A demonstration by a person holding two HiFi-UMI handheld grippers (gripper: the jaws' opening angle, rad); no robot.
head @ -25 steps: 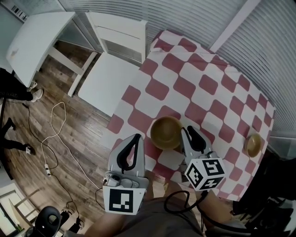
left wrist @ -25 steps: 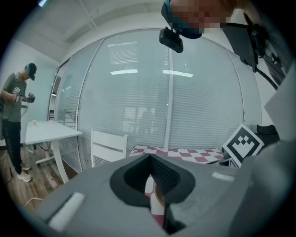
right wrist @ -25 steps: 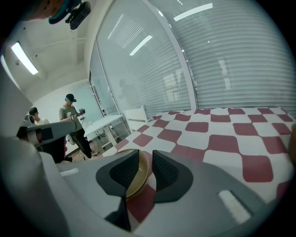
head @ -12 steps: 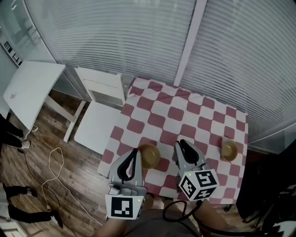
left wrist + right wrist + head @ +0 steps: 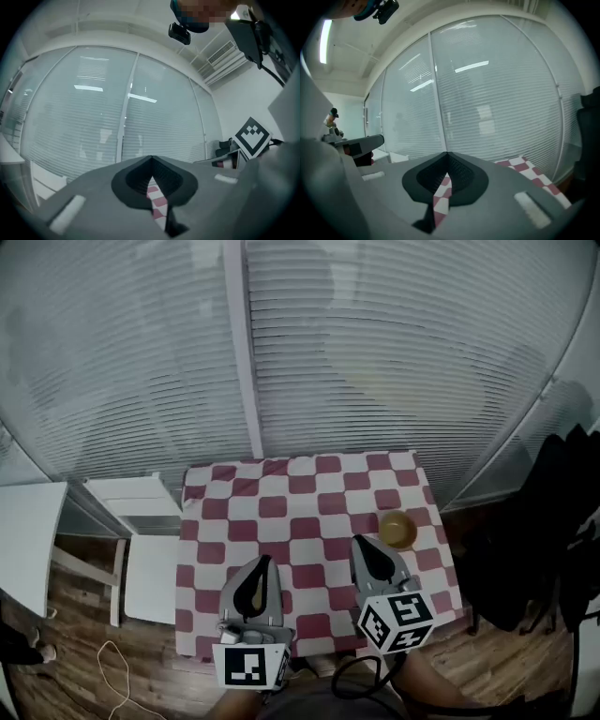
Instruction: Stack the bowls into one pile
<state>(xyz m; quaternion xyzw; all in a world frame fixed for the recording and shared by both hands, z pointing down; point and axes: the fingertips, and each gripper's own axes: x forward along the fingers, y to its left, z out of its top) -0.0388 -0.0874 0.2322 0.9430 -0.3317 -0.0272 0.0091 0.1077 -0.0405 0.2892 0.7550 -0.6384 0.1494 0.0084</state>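
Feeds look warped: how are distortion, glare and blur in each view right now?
Head view: fisheye bows the blinds and table edges; the bowl is small but fairly sharp. Left gripper view: dark rounded corners, light streaks on the window, foreground soft. Right gripper view: same dark corners and streaks.

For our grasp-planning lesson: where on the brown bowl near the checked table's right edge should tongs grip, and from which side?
Take the brown bowl by its rim, one jaw inside and one outside, coming from above at the near side. It sits upright and open-topped on the checked tablecloth, so the rim is likely the easiest edge.
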